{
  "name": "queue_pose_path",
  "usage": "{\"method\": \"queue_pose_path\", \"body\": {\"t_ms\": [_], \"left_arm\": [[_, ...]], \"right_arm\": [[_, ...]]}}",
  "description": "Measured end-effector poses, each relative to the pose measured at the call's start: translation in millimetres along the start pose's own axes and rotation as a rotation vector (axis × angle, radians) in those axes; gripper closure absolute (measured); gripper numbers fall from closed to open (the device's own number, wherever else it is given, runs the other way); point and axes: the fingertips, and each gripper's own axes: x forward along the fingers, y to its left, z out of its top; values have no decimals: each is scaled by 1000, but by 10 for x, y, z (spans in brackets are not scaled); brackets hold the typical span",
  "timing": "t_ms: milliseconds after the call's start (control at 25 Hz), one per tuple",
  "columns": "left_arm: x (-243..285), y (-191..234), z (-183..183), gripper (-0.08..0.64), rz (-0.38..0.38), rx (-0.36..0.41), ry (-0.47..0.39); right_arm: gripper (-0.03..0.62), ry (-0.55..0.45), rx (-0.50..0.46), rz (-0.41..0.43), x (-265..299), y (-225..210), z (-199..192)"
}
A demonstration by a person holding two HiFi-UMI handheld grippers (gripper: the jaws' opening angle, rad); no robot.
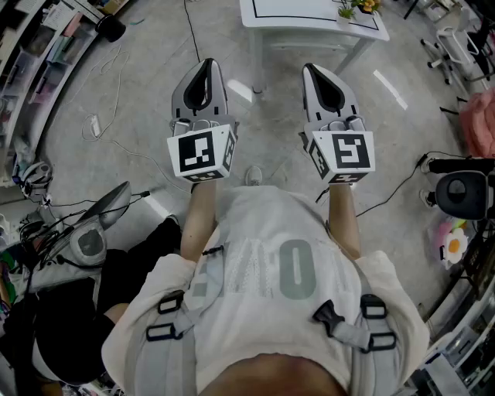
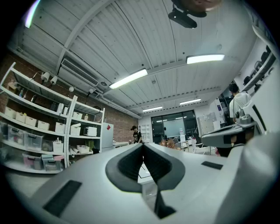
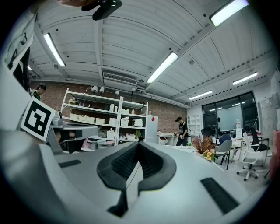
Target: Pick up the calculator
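No calculator shows in any view. In the head view I hold both grippers side by side at chest height, pointing forward over the grey floor. My left gripper [image 1: 207, 63] has its jaws together with nothing between them; the left gripper view confirms that the tips of the left gripper [image 2: 142, 146] meet. My right gripper [image 1: 311, 68] is likewise shut and empty, and in its own view the right gripper [image 3: 138, 143] has its tips touching. A white table [image 1: 309, 27] stands just ahead of both grippers, with a small potted plant [image 1: 356, 9] on its far right.
Cables [image 1: 116, 143] trail over the floor at the left, near a grey machine [image 1: 93, 232]. A black chair [image 1: 464, 189] stands at the right. Storage shelves [image 3: 100, 118] line a brick wall, and a person in black [image 3: 182, 129] stands far off.
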Motion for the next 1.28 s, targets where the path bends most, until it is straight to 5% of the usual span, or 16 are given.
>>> {"method": "queue_pose_path", "body": {"t_ms": [520, 1280], "left_arm": [[-103, 135, 141, 538, -12, 9, -25], [38, 703, -42, 538, -33, -49, -26]], "right_arm": [[584, 22, 67, 54, 27, 298, -15], [584, 86, 74, -30, 303, 486, -233]]}}
